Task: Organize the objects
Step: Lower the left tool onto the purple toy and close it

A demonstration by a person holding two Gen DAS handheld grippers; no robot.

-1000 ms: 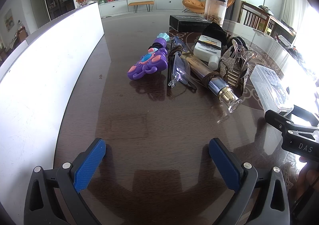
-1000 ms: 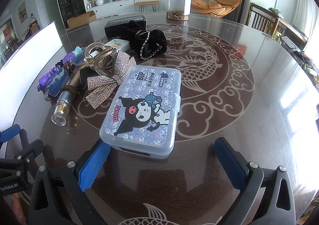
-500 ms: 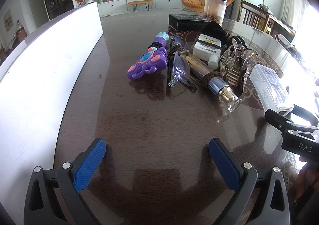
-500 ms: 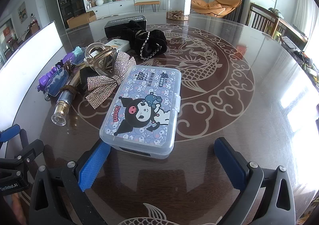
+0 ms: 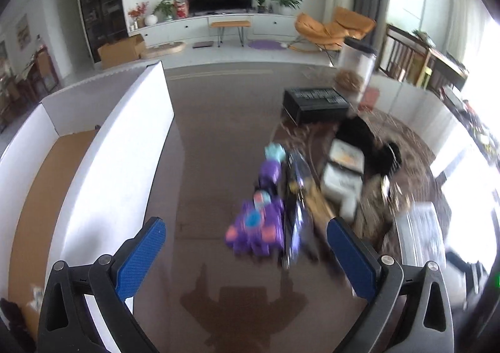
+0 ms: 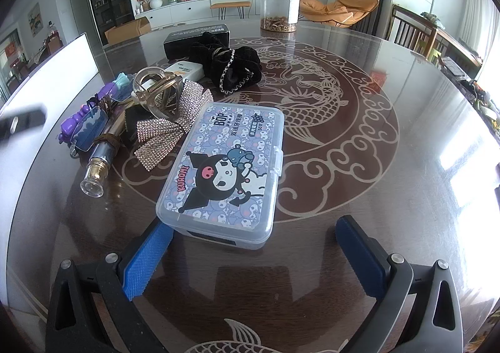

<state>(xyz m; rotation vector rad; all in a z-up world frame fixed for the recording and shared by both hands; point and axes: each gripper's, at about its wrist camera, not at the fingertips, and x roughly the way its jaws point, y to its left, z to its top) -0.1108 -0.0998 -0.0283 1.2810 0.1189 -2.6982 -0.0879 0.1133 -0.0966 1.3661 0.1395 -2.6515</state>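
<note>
A pile of small objects lies on the round glass-topped table (image 6: 390,165): a purple toy (image 5: 256,224) (image 6: 70,123), glasses (image 5: 295,212), a perfume bottle (image 6: 100,165), a rhinestone bow (image 6: 162,134) with a clear hair claw (image 6: 159,93), a white tube (image 5: 340,178), a black velvet pouch (image 6: 231,62) and a clear Kuromi floss box (image 6: 225,174). My left gripper (image 5: 247,256) is open and raised above the table, just before the purple toy; this view is blurred. My right gripper (image 6: 253,256) is open, its jaws either side of the floss box's near end.
A white open box (image 5: 125,159) with a brown floor stands at the table's left. A black carton (image 5: 315,103) (image 6: 197,37) and a clear jar (image 6: 279,6) stand at the far side. The left gripper (image 6: 22,124) shows blurred at the right view's left edge.
My left gripper has lifted and swung forward toward the purple toy, so the white box's inside now shows. The right gripper has not moved.
</note>
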